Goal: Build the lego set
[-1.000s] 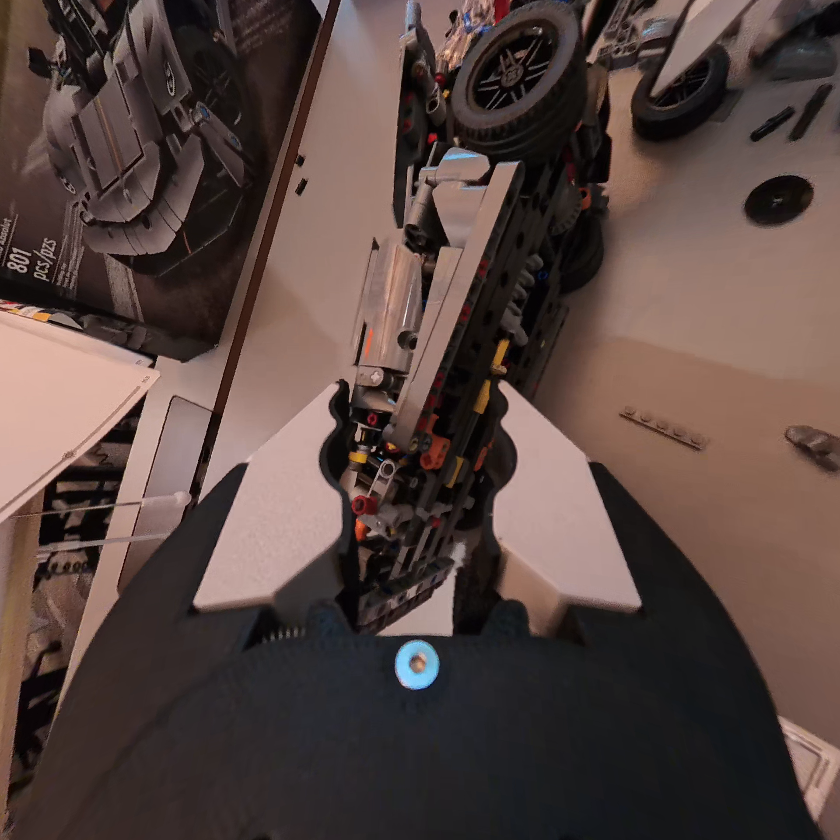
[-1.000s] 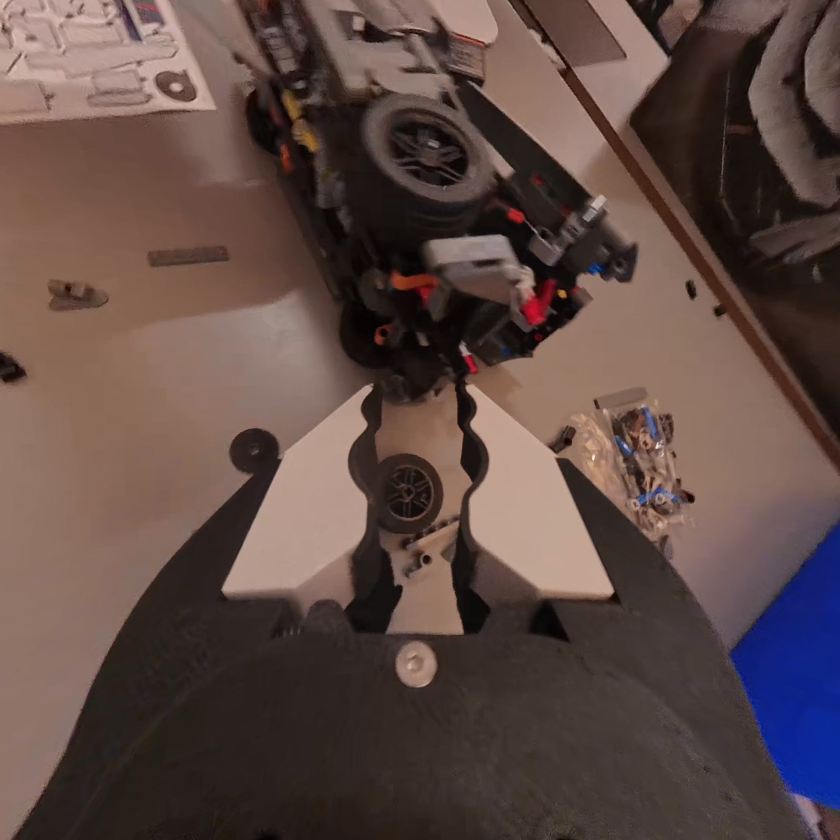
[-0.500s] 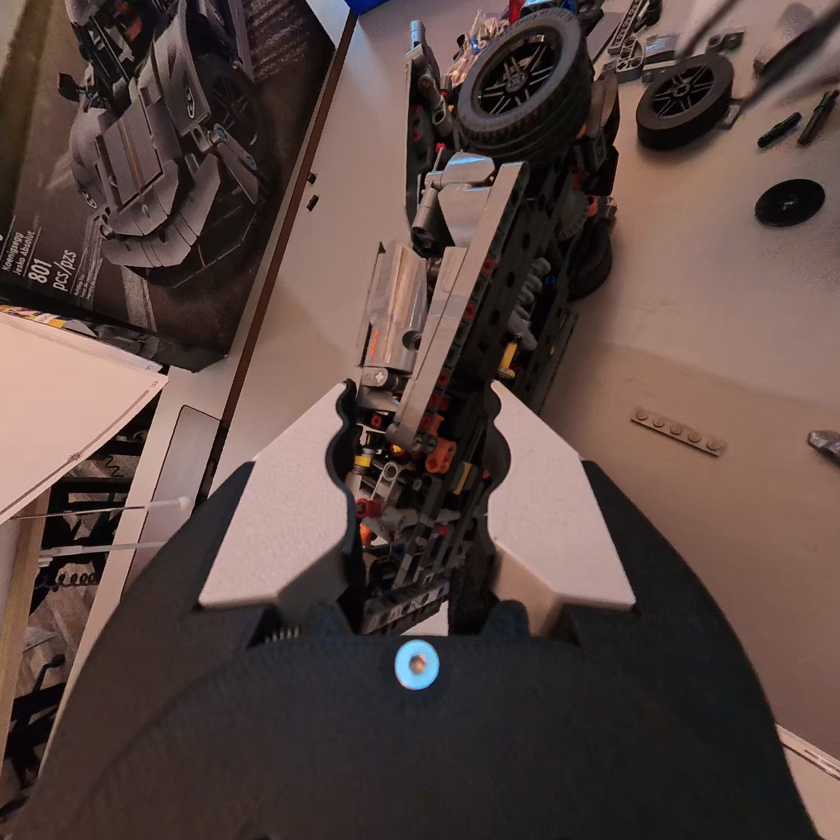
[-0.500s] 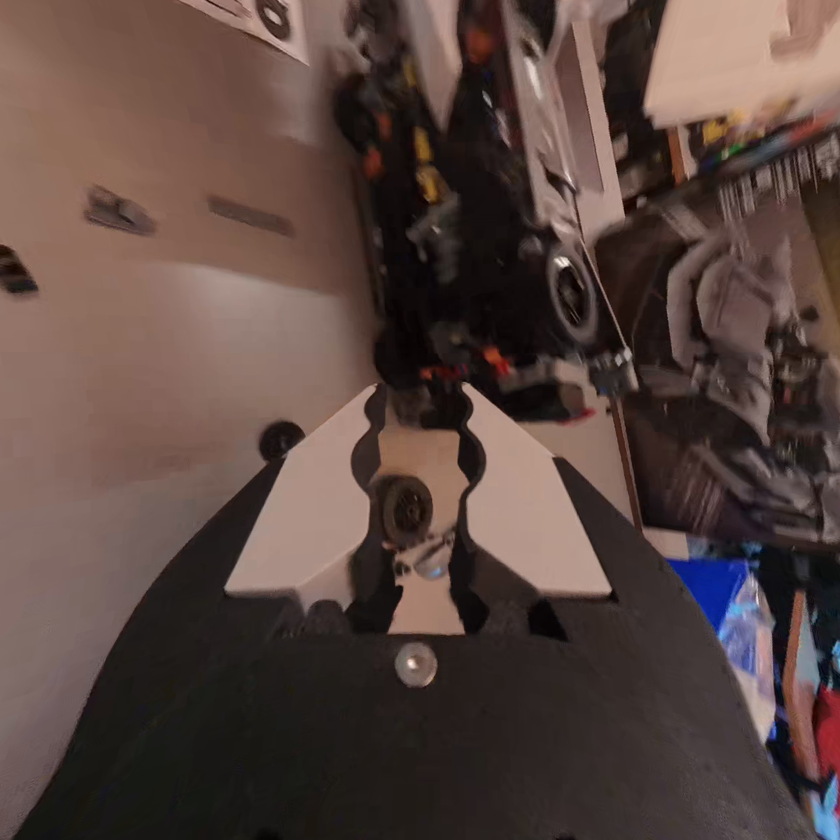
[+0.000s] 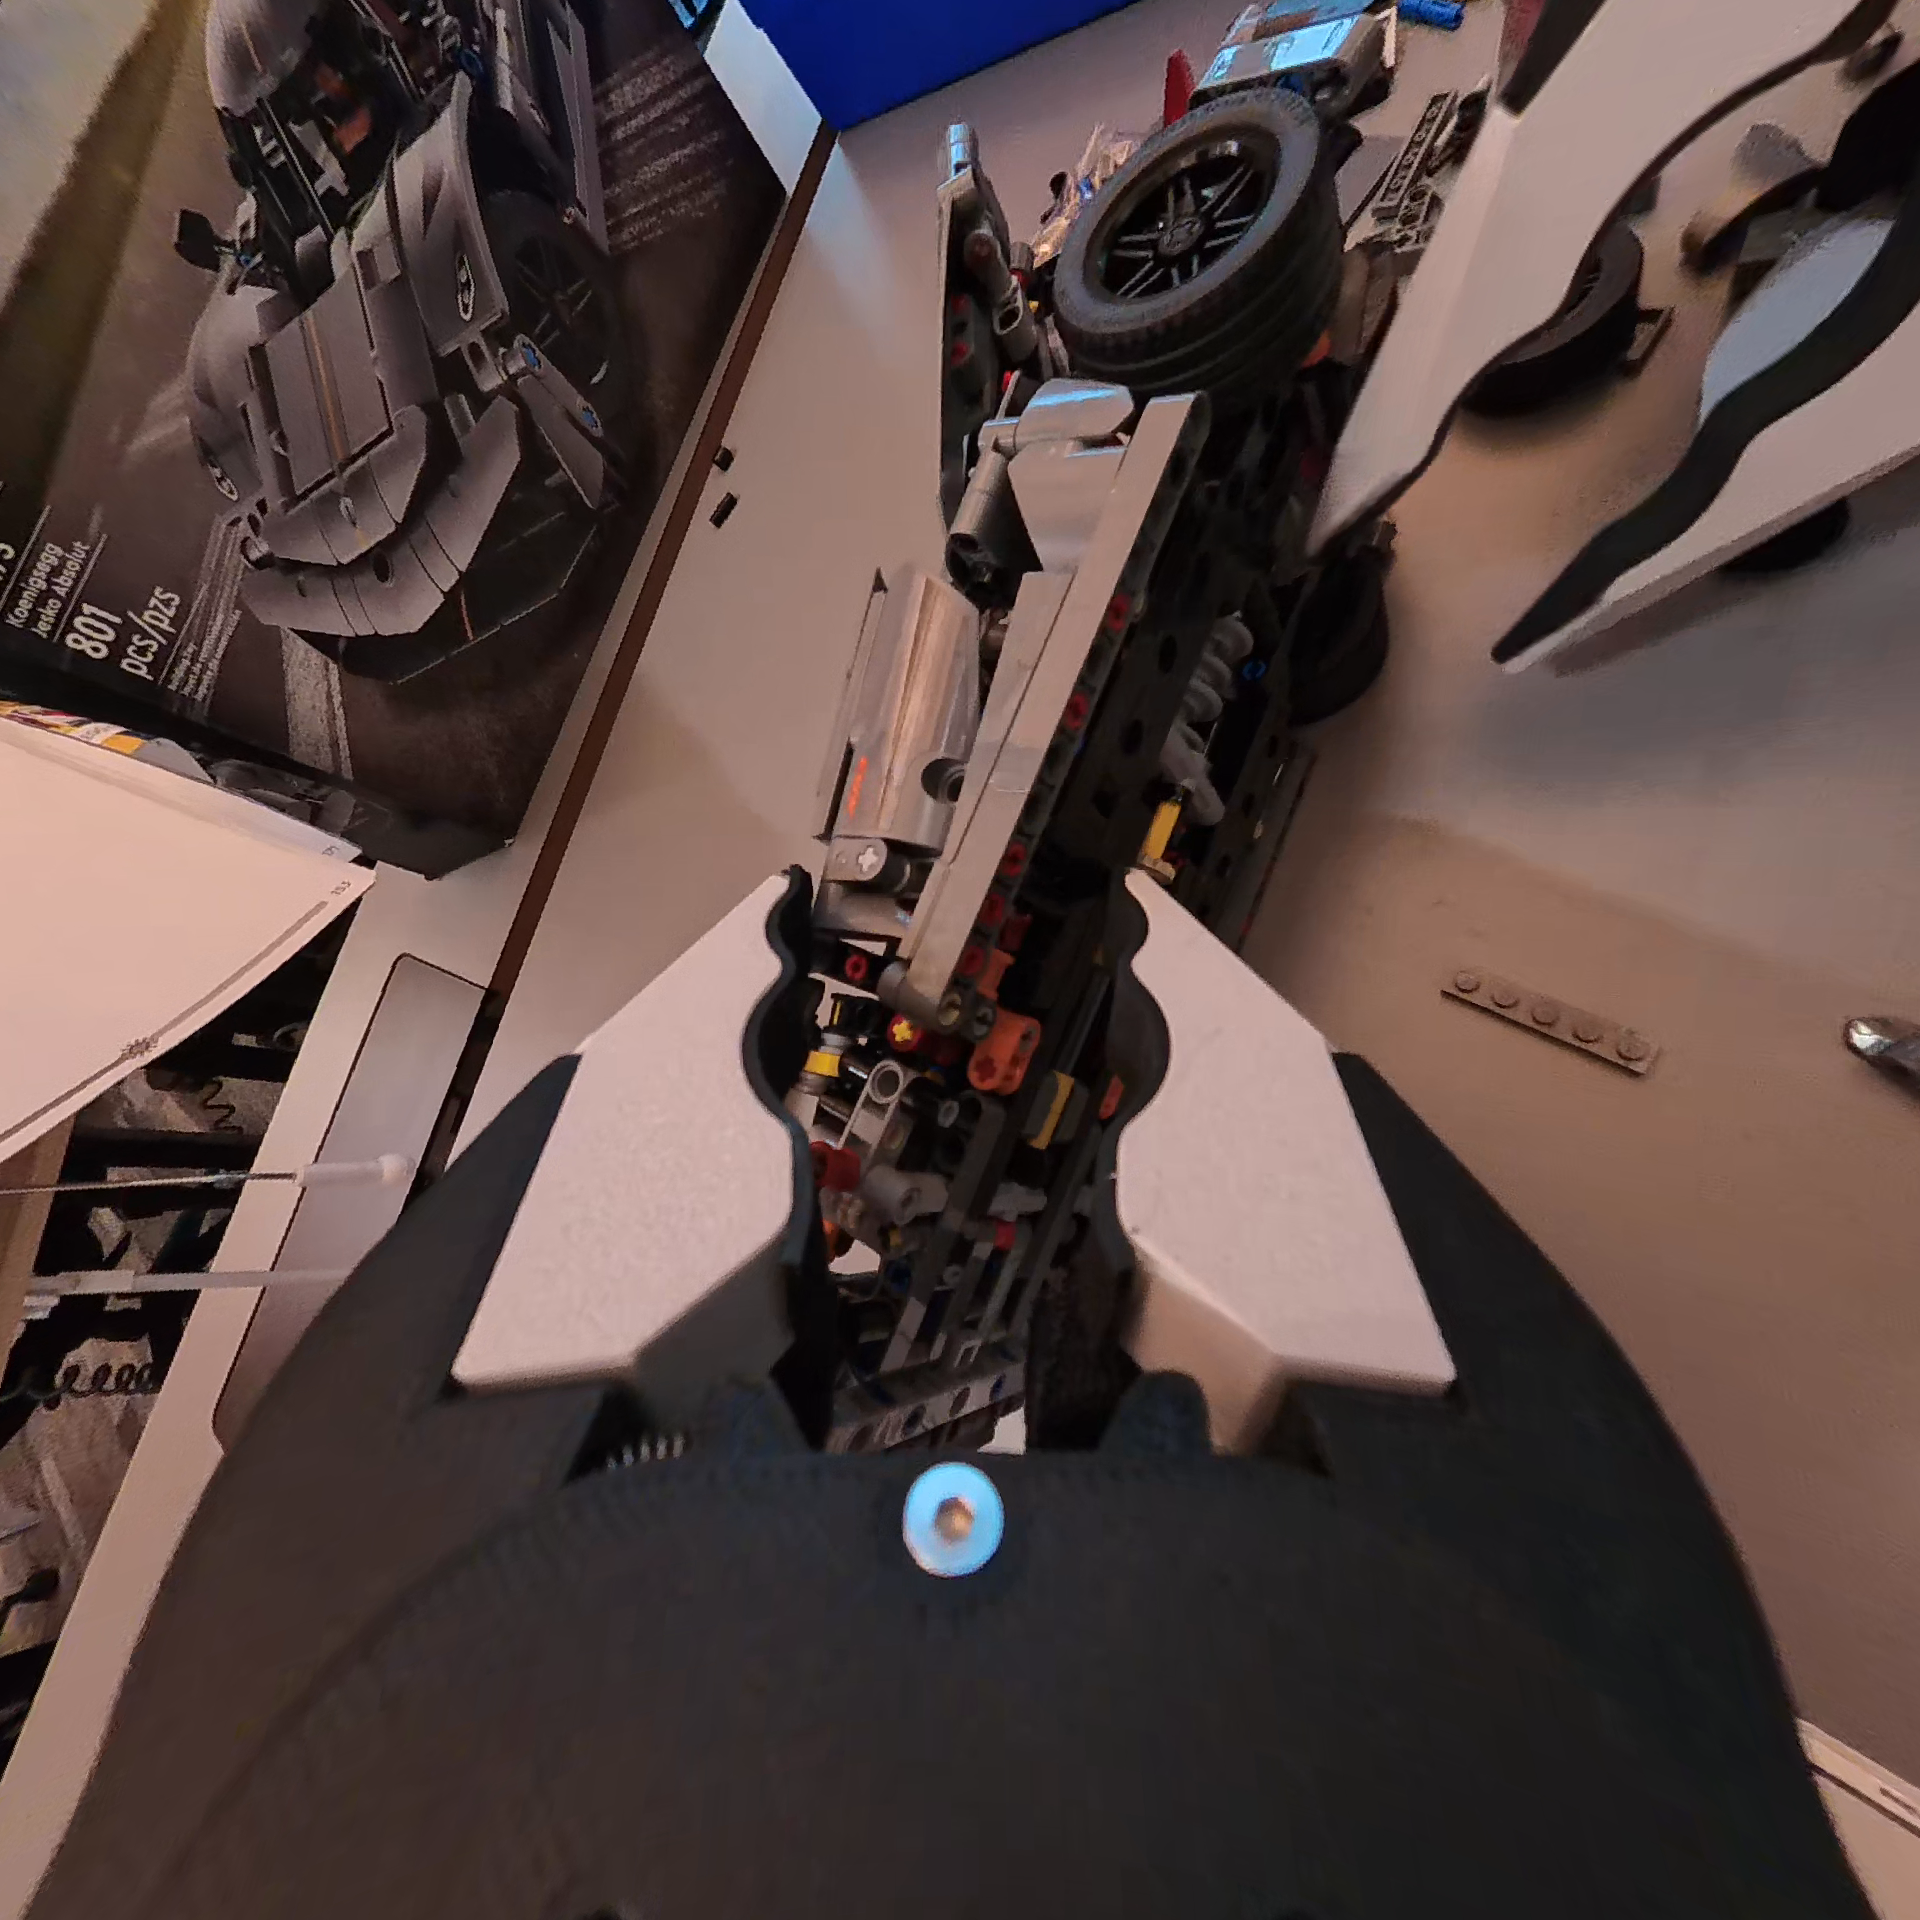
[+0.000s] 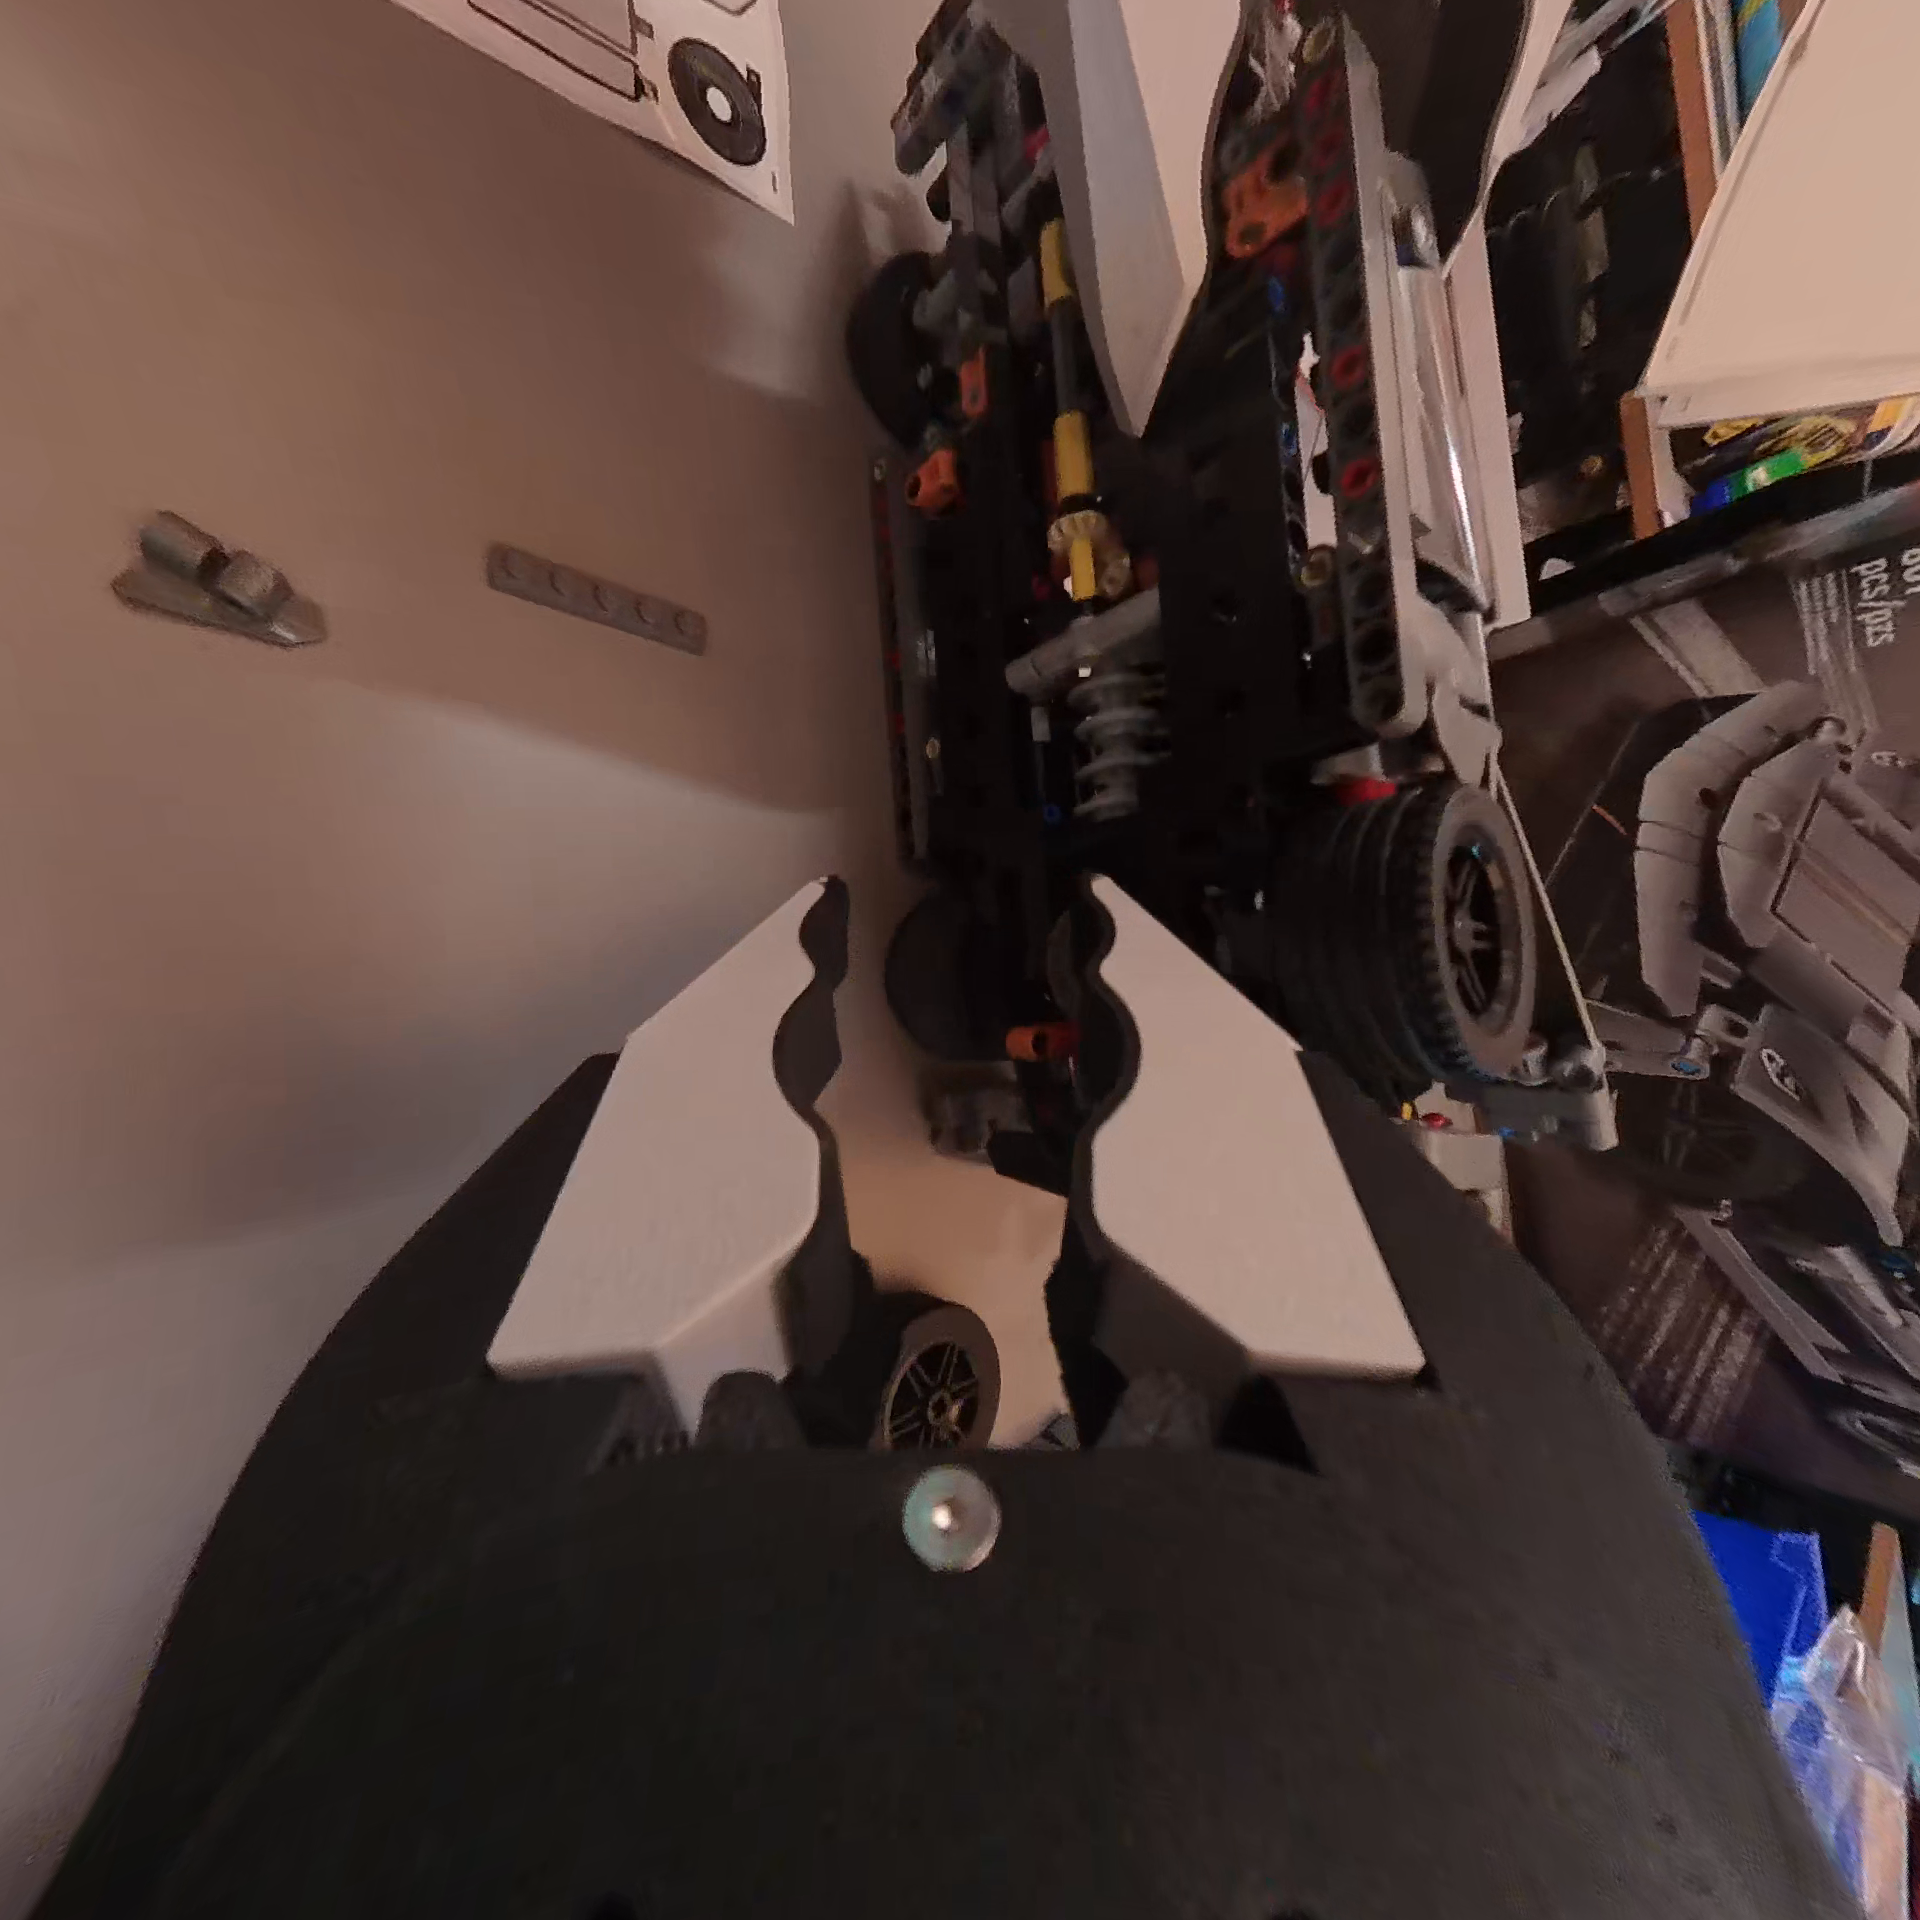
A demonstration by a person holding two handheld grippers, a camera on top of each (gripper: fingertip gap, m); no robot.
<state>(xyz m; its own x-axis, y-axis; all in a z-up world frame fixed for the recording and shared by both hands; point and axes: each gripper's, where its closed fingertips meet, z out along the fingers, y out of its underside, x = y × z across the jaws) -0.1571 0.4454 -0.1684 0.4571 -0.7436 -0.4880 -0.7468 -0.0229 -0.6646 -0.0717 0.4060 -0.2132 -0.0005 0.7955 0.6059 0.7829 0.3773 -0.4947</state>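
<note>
The left gripper (image 5: 956,1060) stays clamped on the car chassis (image 5: 1049,727), tipped on its side on the worktop (image 5: 1558,1195), while the right gripper (image 6: 961,997), fingers apart and empty, has swung alongside toward a bare hub (image 6: 935,987), likely for wheel fitting.

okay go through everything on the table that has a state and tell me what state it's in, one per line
lego car: part built, tipped on its side, clamped at one end.
left gripper: shut on the car.
right gripper: open, empty, near the car's underside.
loose wheel: lying flat, unmounted.
grey plate: loose on the table.
set box: standing behind the table.
</note>
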